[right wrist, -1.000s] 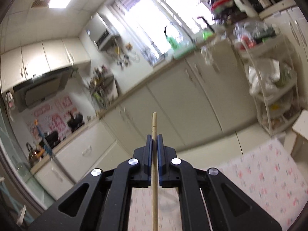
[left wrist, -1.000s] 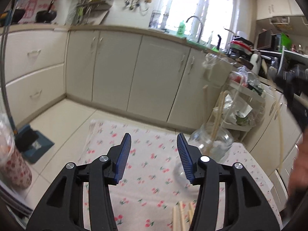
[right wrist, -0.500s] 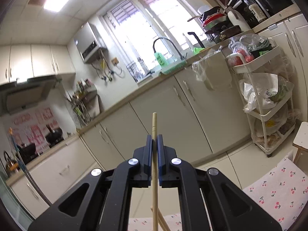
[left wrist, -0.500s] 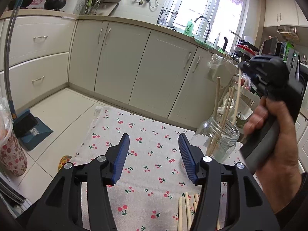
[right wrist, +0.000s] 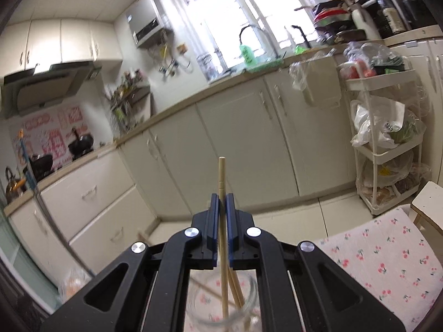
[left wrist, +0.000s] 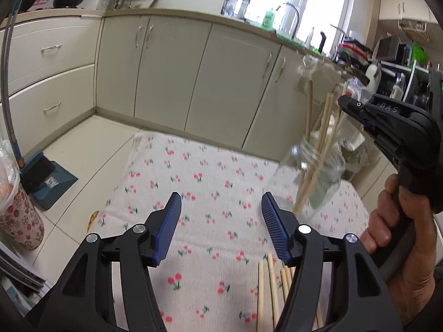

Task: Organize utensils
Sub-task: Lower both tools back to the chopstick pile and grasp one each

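A clear glass jar [left wrist: 315, 177] stands on the cherry-print cloth [left wrist: 205, 182] with several wooden chopsticks [left wrist: 324, 138] upright in it. My right gripper [right wrist: 221, 207] is shut on one wooden chopstick [right wrist: 222, 177], holding it upright with its lower end inside the jar [right wrist: 221, 301]. In the left wrist view the right gripper [left wrist: 346, 103] is above the jar. My left gripper [left wrist: 218, 221] is open and empty, low over the cloth, left of the jar. Several loose chopsticks [left wrist: 270, 287] lie on the cloth under its right finger.
Cream kitchen cabinets [left wrist: 221, 83] run behind the cloth. A white trolley [right wrist: 384, 144] with bags stands at the right. A blue dustpan [left wrist: 47, 177] and a patterned bin [left wrist: 19, 221] are on the floor at the left.
My right gripper has brought the chopstick down over the jar, so its lower end now sits inside. The left gripper stayed open and moved a little closer to the jar.
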The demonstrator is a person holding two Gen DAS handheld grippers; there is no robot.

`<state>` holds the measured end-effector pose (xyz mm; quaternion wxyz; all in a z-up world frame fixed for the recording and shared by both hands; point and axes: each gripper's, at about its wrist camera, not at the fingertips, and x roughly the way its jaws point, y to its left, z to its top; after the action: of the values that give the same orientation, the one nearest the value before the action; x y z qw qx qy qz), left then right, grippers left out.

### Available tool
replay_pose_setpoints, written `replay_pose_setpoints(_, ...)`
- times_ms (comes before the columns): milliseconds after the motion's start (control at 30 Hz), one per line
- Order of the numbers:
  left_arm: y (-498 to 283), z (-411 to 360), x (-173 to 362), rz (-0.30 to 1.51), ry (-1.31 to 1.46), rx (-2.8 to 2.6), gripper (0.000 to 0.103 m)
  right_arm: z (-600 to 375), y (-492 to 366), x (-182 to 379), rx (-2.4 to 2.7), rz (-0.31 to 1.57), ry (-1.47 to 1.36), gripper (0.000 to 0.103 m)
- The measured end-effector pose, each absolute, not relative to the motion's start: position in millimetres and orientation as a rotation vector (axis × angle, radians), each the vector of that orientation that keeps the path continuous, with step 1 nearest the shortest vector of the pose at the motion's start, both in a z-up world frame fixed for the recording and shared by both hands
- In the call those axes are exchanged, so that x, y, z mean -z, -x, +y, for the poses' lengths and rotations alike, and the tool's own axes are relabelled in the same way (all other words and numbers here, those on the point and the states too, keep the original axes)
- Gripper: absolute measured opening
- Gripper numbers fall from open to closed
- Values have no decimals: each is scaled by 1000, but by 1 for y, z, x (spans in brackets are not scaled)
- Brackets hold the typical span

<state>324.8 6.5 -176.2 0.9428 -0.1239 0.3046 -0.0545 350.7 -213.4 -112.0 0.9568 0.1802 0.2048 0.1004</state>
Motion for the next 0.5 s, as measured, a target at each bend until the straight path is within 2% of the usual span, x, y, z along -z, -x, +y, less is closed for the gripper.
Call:
replay_pose_setpoints(100, -320, 4, 181, 670, 242, 117, 60, -216, -342, 114, -234, 457, -347, 7)
replay_pose_setpoints(167, -317, 2, 184, 711, 226, 120, 61, -223, -333, 114, -243, 483, -365, 22)
replay_pose_setpoints(200, -315, 2, 185, 726, 221, 122, 61, -226, -328, 114, -245, 490, -372, 23)
replay_pose_setpoints(300, -307, 0, 186, 752, 186, 132, 61, -233, -303, 117, -256, 559, -372, 24)
replay_pose_setpoints(500, -293, -10, 188, 815, 89, 172, 61, -220, -250, 169, -276, 883, -254, 20)
